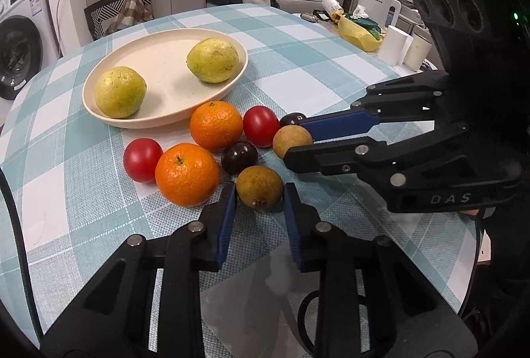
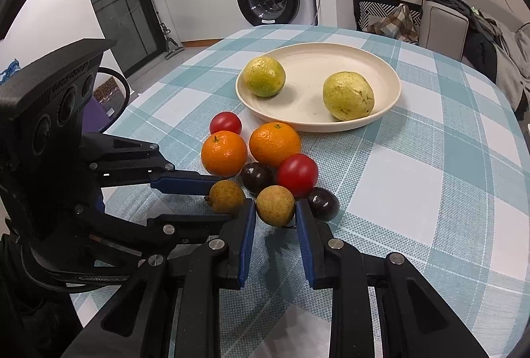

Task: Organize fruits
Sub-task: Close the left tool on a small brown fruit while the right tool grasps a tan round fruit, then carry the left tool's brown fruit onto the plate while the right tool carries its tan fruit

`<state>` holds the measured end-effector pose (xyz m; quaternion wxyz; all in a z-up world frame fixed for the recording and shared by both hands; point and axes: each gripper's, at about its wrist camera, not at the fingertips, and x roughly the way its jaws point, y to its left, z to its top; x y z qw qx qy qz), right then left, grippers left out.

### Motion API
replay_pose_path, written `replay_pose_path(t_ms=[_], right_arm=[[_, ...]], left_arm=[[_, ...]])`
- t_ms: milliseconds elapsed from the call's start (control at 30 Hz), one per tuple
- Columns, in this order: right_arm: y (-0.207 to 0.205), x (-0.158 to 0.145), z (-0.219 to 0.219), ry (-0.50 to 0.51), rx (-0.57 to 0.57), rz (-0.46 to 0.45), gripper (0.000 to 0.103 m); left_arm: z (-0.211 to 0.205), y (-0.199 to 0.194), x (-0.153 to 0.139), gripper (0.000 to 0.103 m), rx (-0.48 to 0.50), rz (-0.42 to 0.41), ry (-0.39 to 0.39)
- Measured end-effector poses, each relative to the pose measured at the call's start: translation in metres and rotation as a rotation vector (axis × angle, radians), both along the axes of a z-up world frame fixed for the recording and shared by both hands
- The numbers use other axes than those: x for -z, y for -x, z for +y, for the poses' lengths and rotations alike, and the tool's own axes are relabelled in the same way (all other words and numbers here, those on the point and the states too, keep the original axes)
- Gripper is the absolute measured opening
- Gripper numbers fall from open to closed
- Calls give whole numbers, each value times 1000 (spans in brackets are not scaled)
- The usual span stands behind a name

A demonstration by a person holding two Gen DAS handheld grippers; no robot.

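Both brown fruits on the table clamped, nearer one [image 1: 259, 187] in left gripper [image 1: 260, 197], other [image 2: 275, 205] in right gripper [image 2: 275, 213], cream plate [image 1: 109, 73] lying beyond, past the oranges [image 1: 216, 125].

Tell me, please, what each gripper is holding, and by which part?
Each grips a small brown fruit across its sides: the left gripper one brown fruit, the right gripper the other.
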<state>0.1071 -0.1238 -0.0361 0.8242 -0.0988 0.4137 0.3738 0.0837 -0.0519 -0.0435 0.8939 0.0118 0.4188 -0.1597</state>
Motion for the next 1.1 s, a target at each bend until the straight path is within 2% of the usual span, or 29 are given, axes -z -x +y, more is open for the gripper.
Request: replay_pose_path(t_ms=[367,633,867,1100], right_arm=[[0,-5,-5,-19,15,-21,26],[1,-17,-11,-63,48,-59,26],[3,-29,-15,-141,91,-115,26],[-1,-34,-13,-165,102,-125,26]], left_arm=[[11,7,-14,25,-19,-55,22],[33,13,-33,25,-84,-121,61],[45,15,-46,26,-141,-189,70],[53,9,-50,26,-184,-215,83]])
